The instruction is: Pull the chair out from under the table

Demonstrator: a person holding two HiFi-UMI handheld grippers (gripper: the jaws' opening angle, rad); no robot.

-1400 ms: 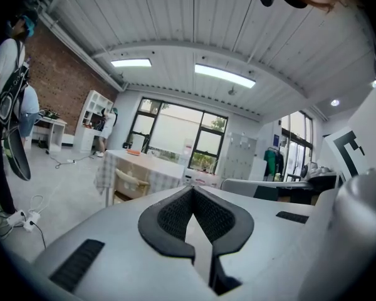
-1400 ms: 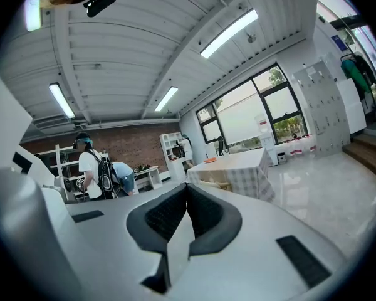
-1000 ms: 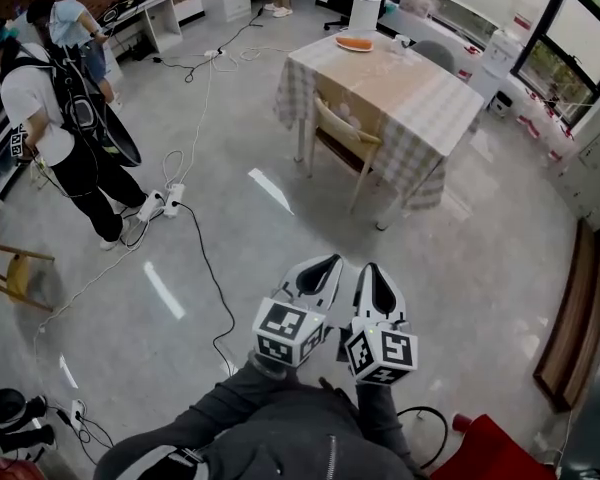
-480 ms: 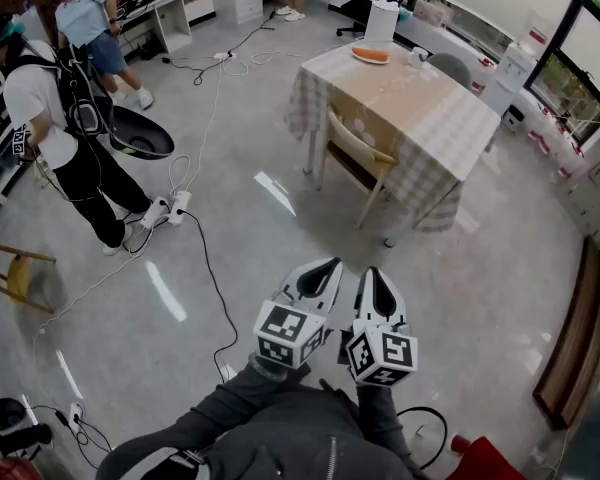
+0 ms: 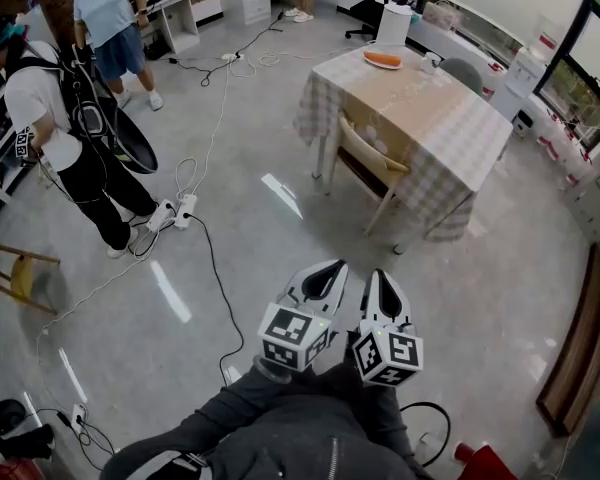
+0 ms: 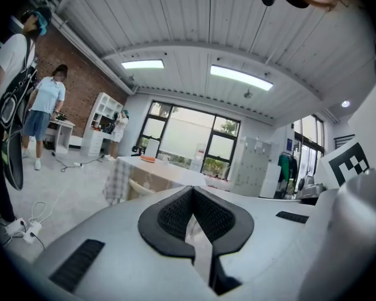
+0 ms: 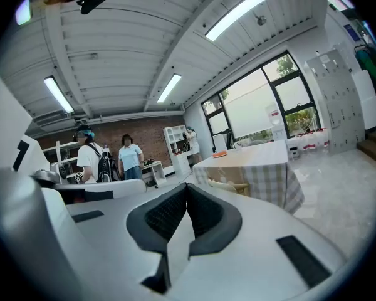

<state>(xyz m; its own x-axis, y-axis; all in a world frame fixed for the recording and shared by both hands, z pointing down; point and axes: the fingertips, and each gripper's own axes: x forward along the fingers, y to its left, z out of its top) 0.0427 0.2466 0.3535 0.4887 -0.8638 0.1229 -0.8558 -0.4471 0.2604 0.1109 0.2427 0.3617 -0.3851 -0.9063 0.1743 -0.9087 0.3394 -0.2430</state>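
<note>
Sizing up the chair (image 5: pixel 373 160) first. It has a pale wooden frame, a curved back rail and a dark seat. I judge it stiff and fairly light, nothing fragile. The floor looks smooth and glossy, so the legs should slide rather than catch, though the chair may swing round if pulled from one end only.

Best hold, by my reckoning: the top of the back rail, which faces the claws and stands clear of the cloth. One claw toward each end would keep the pull straight. The rail is rounded and may be slick, so a deep bite is needed.

Position: the chair is straight ahead of both claws and well apart from them, open floor between. It is tucked against the near side of the table (image 5: pixel 450 118), its seat partly under the hanging checked cloth. The cloth hem hangs just beside the back rail and could get pinched along with it.

Left gripper (image 5: pixel 320 280): jaws pressed together, pads meeting, nothing between them, touching nothing.

Right gripper (image 5: pixel 380 290): the same, closed on itself and empty.

The two ride side by side, close together, pointing about level toward the chair. Both must spread before they can take the rail.
</note>
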